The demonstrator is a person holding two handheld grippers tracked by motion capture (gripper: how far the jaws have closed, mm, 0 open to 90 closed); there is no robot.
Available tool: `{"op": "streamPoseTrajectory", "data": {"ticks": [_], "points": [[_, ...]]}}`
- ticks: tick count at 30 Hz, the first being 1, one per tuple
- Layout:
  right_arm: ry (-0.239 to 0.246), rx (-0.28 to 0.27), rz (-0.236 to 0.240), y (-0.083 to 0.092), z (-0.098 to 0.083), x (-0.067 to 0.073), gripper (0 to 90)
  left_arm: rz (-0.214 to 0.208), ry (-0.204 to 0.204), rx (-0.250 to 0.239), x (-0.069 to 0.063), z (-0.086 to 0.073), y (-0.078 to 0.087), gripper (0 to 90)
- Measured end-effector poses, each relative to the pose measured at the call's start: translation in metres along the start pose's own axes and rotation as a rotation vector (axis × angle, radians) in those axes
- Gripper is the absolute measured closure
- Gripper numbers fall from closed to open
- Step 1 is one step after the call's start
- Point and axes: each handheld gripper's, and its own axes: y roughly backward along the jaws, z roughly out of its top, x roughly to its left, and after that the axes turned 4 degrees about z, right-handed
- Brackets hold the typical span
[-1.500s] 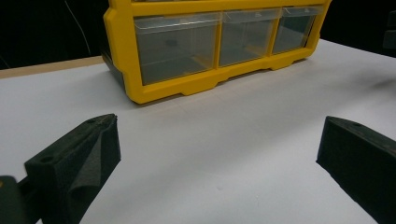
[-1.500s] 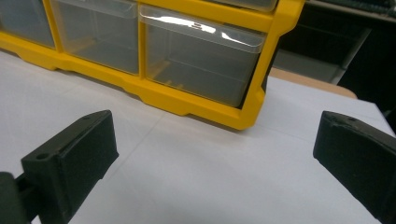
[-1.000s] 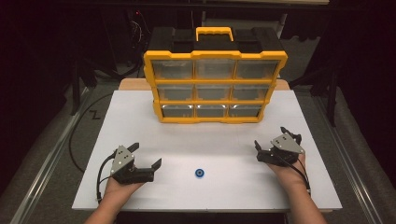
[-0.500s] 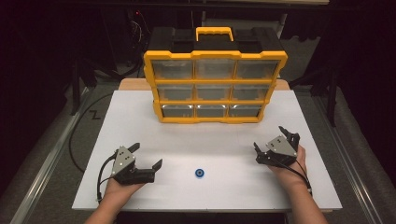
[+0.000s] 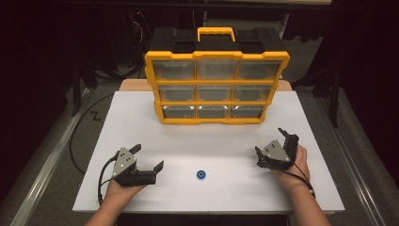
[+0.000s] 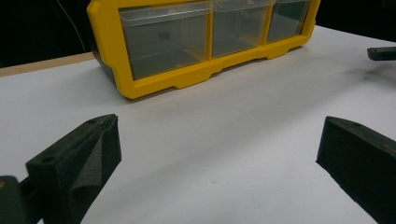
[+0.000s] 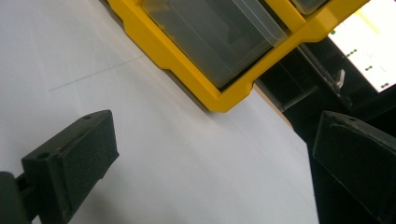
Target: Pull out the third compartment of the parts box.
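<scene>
A yellow organizer with a carry handle and clear drawers in three rows stands at the back of the white table. A small blue round piece lies near the front edge, between my hands. My left gripper rests at the front left, open and holding nothing. In the left gripper view its jaws stand wide apart, aimed at the organizer's bottom row. My right gripper sits at the front right, open and tilted. Its own view faces the organizer's lower corner.
Dark floor and cables surround the table. A wooden board shows behind the organizer's left side. The other gripper's jaw tip appears at the right edge of the left gripper view. Bare white tabletop stretches between the organizer and my hands.
My right gripper has drifted slightly to the left. The left gripper and the blue piece have stayed where they were.
</scene>
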Motion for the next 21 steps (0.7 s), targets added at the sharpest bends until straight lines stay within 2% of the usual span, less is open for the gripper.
{"op": "streamPoseTrajectory", "data": {"ticks": [1,2,8,9,13,14,21], "points": [[0.000,0.000,0.000,0.000,0.000,0.000,1.2,0.000,0.000,0.000,0.000,0.000,0.000,0.4],[0.028,0.007,-0.008,0.000,0.001,0.002,1.2,0.000,-0.001,0.000,0.000,0.000,0.000,0.4],[0.094,0.021,-0.037,0.000,0.003,0.005,1.3,-0.002,-0.002,0.001,0.000,0.000,0.000,0.5],[0.125,0.021,-0.043,-0.001,0.004,0.005,1.4,0.000,-0.002,0.001,0.000,0.000,0.000,0.5],[0.154,0.026,-0.054,-0.001,0.005,0.009,1.4,-0.001,-0.003,0.000,0.000,0.000,0.000,0.6],[0.186,0.033,-0.063,-0.001,0.006,0.011,1.4,-0.001,-0.002,-0.001,0.000,0.000,0.000,0.5],[0.267,0.042,-0.087,-0.001,0.008,0.016,1.5,0.000,-0.003,-0.002,0.000,0.000,0.000,0.6]]}}
